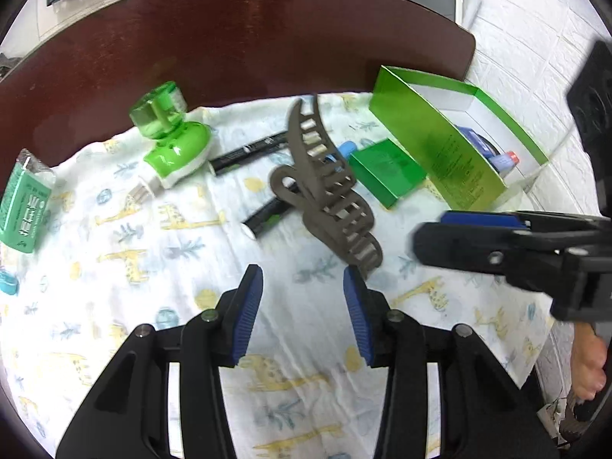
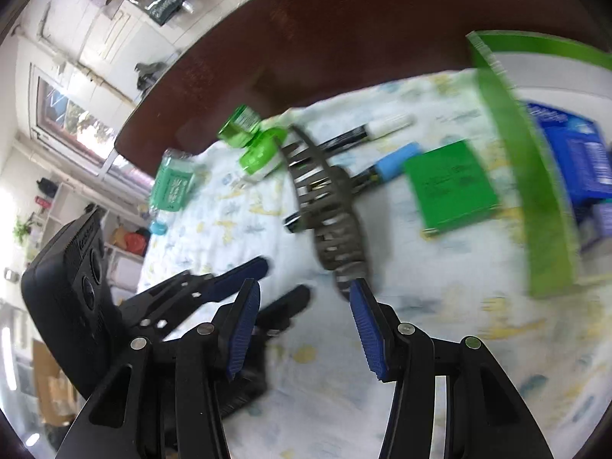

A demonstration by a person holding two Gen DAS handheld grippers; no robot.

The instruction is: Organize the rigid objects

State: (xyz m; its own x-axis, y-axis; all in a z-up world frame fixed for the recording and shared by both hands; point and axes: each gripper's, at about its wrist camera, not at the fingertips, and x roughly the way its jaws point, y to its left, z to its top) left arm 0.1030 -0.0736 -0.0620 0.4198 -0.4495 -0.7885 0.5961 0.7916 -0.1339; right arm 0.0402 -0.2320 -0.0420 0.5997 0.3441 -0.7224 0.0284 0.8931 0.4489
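Dark brown bench [image 1: 237, 38] with a giraffe-print cloth [image 1: 172, 267] spread under my fingers.
On the cloth: brown hair claw clip [image 1: 329, 195] lying over two black markers [image 1: 244, 153], green plug-in diffuser [image 1: 172, 141], small green box [image 1: 386, 176], green open tray box [image 1: 432, 134] with blue items inside, green wrapped pack [image 1: 25, 199] at the left edge.
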